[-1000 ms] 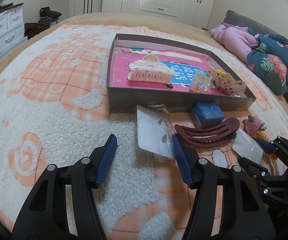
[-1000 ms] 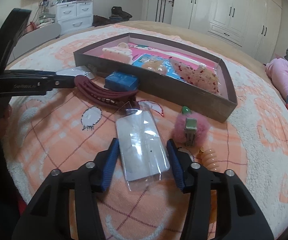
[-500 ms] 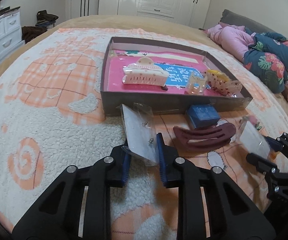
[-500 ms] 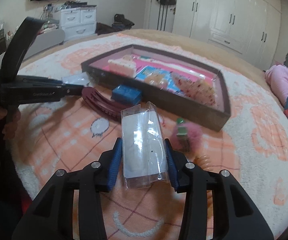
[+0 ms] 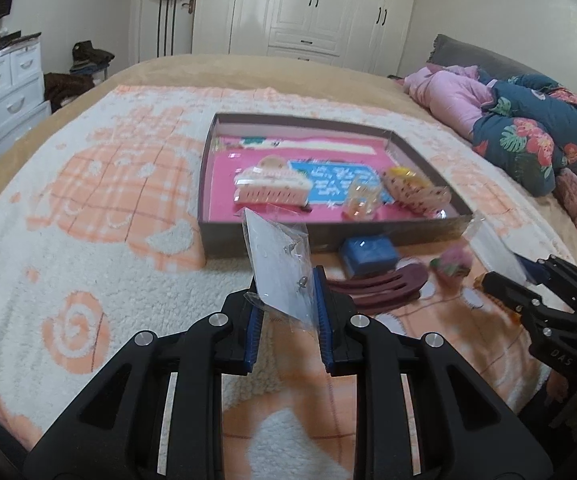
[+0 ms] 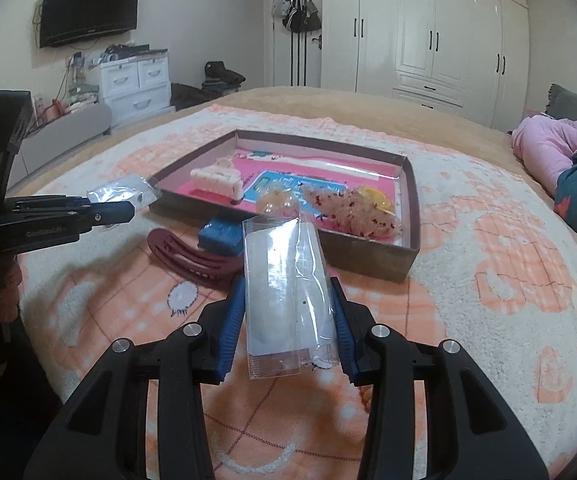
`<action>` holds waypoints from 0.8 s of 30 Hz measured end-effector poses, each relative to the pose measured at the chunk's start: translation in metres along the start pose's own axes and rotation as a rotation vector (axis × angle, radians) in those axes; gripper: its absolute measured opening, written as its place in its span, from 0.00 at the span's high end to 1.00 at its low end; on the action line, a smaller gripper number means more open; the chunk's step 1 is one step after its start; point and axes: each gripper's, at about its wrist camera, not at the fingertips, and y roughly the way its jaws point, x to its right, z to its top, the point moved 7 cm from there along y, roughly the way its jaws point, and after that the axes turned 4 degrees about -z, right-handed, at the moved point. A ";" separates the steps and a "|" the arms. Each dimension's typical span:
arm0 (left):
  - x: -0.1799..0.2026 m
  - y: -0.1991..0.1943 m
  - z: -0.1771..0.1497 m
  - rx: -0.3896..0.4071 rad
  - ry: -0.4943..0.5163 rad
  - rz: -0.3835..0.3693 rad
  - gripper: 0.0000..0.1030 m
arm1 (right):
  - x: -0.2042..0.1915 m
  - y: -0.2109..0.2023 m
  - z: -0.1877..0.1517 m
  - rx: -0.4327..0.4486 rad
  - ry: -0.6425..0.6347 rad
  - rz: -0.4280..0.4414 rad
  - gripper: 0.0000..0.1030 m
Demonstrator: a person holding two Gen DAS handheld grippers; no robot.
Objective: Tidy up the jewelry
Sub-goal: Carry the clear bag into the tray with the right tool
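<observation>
While left gripper [image 5: 286, 312] clamps earring packet [image 5: 278, 264], right gripper [image 6: 290, 320] pinches clear sleeve [image 6: 288, 288], television [image 6: 88, 8] right-view only.

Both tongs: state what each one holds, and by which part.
Left tongs grip a clear earring packet by its lower end, across its side edges. Right tongs grip another clear packet across the side edges of its lower half.

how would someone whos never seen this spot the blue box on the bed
Start at the shallow brown tray with the pink lining on the fleecy orange and white blanket. Just outside its near wall sits the small blue box, touching the dark red curved hair clip. It is the only solid blue block lying there.
</observation>
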 end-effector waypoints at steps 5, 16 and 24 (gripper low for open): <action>0.010 -0.004 0.011 0.021 0.010 -0.012 0.85 | 0.007 -0.004 0.005 0.018 0.015 -0.011 0.62; 0.028 0.008 0.024 0.022 0.019 -0.041 0.85 | 0.038 -0.009 0.019 0.057 0.089 -0.054 0.62; 0.040 0.021 0.035 0.022 0.033 -0.065 0.85 | 0.061 -0.009 0.028 0.073 0.134 -0.085 0.62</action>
